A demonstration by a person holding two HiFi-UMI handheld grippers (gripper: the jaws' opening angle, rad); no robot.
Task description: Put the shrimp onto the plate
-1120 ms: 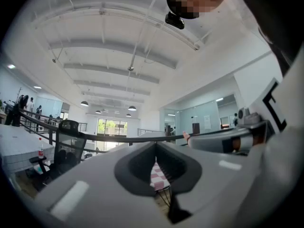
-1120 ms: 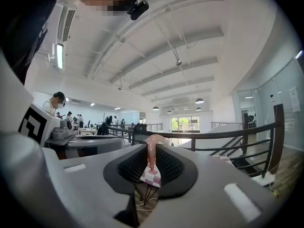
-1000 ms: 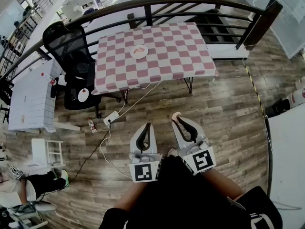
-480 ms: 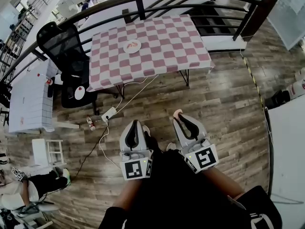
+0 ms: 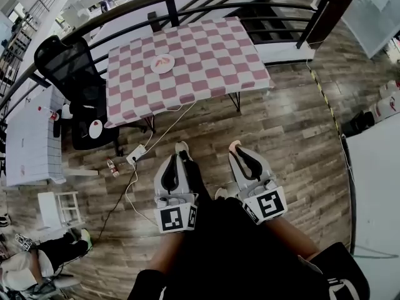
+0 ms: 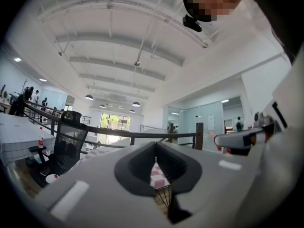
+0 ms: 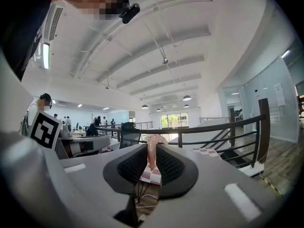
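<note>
My worry is the pale pink curled shrimp (image 7: 151, 146) dropping before I reach the small round white plate (image 5: 154, 67). My right claw (image 7: 153, 161) has its jaws clamped on it, but only at the very tips. Most of the shrimp stands up above the ribbed black pads, and it looks soft and slick. A jolt as I walk, or any easing of my squeeze, could let it slide out onto the brown wood-plank floor (image 5: 294, 142).

The plate sits on the surface with the red-and-white checked cloth (image 5: 212, 49), at about 11 o'clock from me and well apart from both claws. It already carries something orange that I cannot make out. The white power strip and its cable (image 5: 135, 155) lie on the floor at about 10 o'clock, and they could catch a foot if I drift that way.

Seen from my head, the shrimp (image 5: 233, 145) pokes out at the 12 o'clock end of the right claw (image 5: 236, 152). My left claw (image 5: 174, 161) has its jaws together with nothing between them and touches nothing.
</note>
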